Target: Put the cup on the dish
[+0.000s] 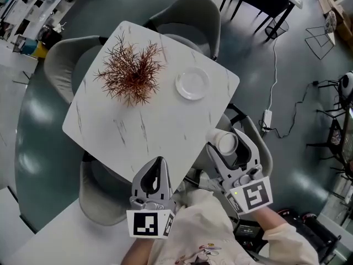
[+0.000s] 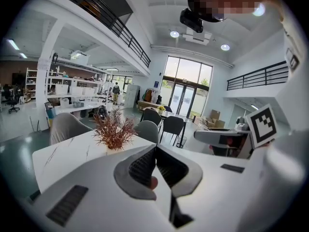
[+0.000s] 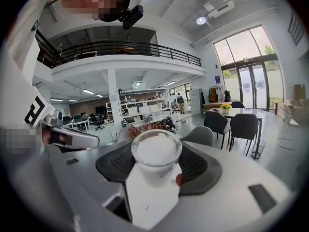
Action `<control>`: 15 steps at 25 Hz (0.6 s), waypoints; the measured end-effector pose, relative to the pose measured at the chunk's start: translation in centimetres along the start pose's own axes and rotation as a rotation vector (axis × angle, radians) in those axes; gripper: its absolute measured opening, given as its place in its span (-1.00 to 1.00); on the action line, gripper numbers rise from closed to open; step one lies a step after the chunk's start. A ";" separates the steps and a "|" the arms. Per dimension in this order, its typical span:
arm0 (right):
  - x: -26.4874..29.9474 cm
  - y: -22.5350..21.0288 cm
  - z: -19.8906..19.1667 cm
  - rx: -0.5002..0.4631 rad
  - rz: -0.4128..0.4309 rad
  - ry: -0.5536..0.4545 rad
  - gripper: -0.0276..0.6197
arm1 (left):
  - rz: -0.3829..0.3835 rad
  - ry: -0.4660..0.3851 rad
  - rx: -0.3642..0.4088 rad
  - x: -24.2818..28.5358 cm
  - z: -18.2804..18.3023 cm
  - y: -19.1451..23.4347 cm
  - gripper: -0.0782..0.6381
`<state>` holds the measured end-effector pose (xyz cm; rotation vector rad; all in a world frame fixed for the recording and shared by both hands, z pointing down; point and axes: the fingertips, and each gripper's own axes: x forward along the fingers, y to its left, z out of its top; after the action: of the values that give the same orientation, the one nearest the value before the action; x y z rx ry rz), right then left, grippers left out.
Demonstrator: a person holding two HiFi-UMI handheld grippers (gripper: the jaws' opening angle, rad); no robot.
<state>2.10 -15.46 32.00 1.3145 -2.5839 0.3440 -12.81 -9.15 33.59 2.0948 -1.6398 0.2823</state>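
A white cup (image 1: 226,142) sits between the jaws of my right gripper (image 1: 227,141), off the table's near right edge; in the right gripper view the cup (image 3: 156,154) stands upright, clamped on both sides. The white dish (image 1: 192,84) lies on the marble table (image 1: 149,120) at its right side, apart from the cup. My left gripper (image 1: 159,169) hovers over the table's near corner with its jaws closed together and nothing between them (image 2: 155,164).
A reddish dried plant (image 1: 132,73) stands on the table left of the dish. Grey chairs (image 1: 187,12) ring the table. A cable and power strip (image 1: 267,117) lie on the floor at right.
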 end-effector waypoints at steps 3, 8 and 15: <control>2.1 -1.0 -0.5 -0.001 0.006 0.005 -0.09 | 0.009 0.013 -0.001 2.1 -0.3 1.1 -0.76; 5.4 -2.6 -1.5 -0.021 0.022 0.012 -0.09 | 0.012 0.027 0.009 5.5 -0.7 2.3 -0.76; 9.4 -4.8 -3.4 -0.055 0.027 0.021 -0.09 | 0.013 0.023 0.030 9.6 -1.8 2.8 -0.76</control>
<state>0.87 -24.28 38.54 1.2521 -2.5771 0.2869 -12.76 -17.02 39.97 2.0958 -1.6464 0.3362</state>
